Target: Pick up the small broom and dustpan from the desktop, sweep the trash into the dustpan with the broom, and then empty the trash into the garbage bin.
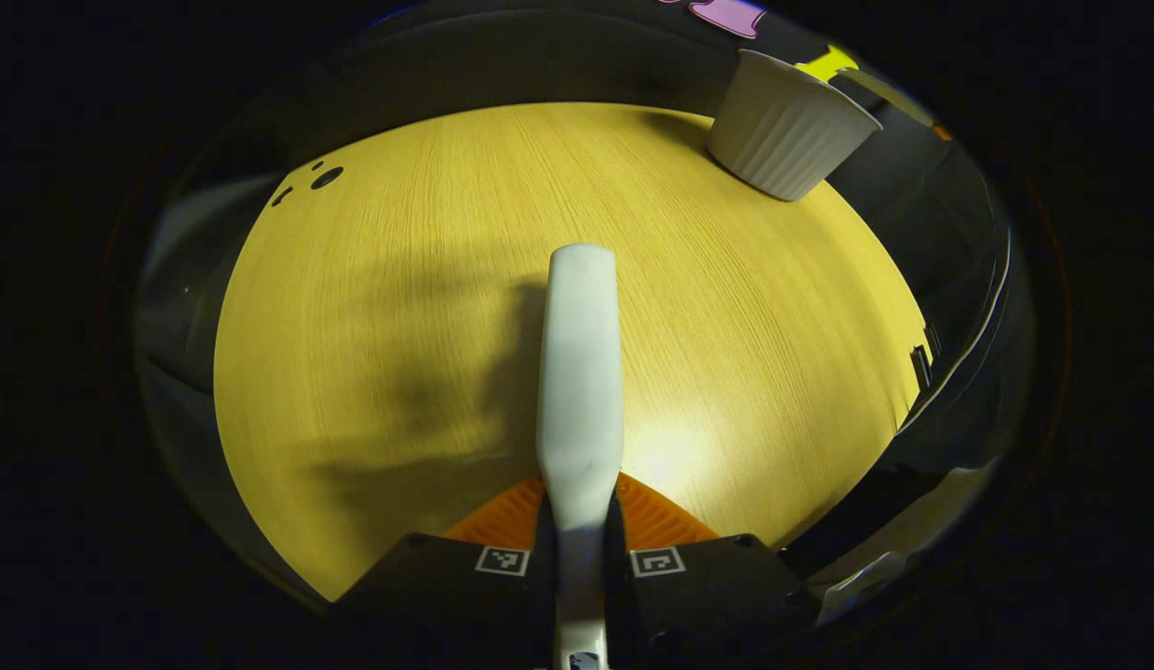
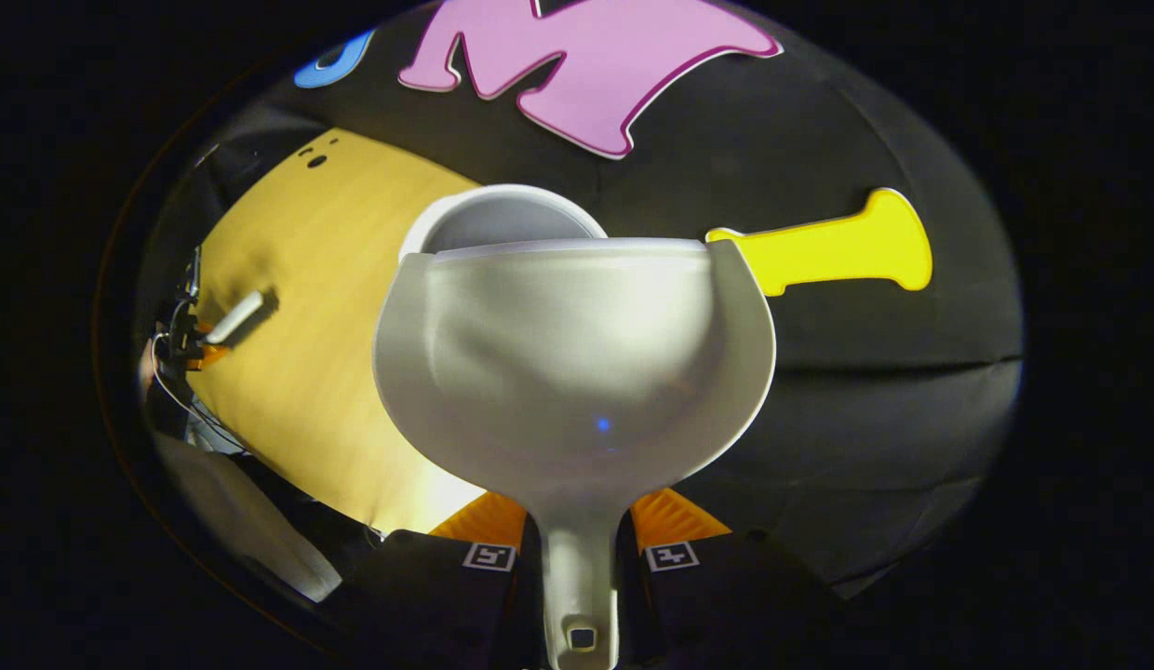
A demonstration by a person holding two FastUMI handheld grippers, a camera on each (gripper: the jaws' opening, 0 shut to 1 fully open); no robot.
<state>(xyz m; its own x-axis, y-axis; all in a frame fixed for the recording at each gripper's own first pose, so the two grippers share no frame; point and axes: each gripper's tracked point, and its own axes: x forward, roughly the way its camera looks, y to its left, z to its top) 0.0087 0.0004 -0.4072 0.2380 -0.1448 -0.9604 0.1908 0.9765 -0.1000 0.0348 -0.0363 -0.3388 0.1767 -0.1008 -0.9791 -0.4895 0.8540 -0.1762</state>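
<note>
The wooden desktop (image 1: pixel 400 307) spreads ahead of the left gripper (image 1: pixel 579 540), whose fingers are clamped on the white broom (image 1: pixel 580 372) handle, which juts straight forward over the wood. The white ribbed garbage bin (image 1: pixel 786 130) stands far ahead to its right. The right gripper (image 2: pixel 577 540) pinches the dustpan (image 2: pixel 572 372) handle, the pan raised just before the bin's rim.

Ahead of the right gripper (image 2: pixel 578 530), the dustpan (image 2: pixel 573 372) hides most of the garbage bin (image 2: pixel 499 216); its handle runs off the bottom edge.
</note>
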